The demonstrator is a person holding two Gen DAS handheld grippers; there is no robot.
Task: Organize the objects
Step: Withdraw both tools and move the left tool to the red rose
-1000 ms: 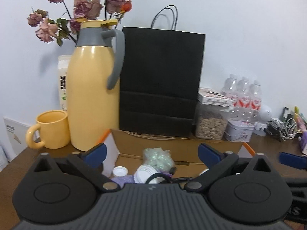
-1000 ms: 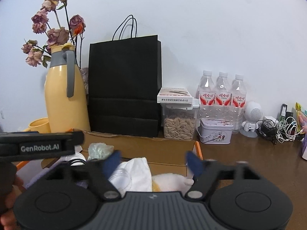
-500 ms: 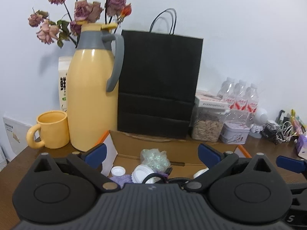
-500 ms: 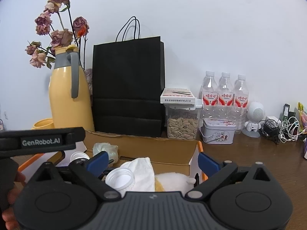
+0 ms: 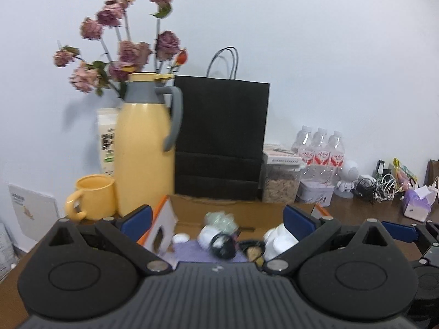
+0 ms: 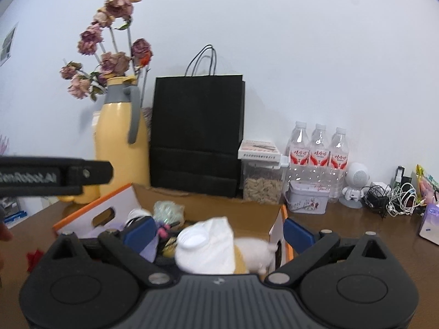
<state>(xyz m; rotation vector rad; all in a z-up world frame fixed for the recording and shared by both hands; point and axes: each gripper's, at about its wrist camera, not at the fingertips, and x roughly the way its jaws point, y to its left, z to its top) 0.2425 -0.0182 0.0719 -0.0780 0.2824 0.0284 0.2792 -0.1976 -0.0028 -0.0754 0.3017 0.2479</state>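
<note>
Currently both the left gripper [image 5: 216,219] and right gripper [image 6: 216,229] hover empty with jaws spread over the cluttered cardboard box [image 6: 208,201] on the worktop, where a careless descent could snag loose items.

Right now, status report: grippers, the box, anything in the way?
Left gripper open, empty. Right gripper open, empty, above cardboard box. Box open, cluttered; white bottle on top. Left gripper's body crosses the right view's left edge.
</note>
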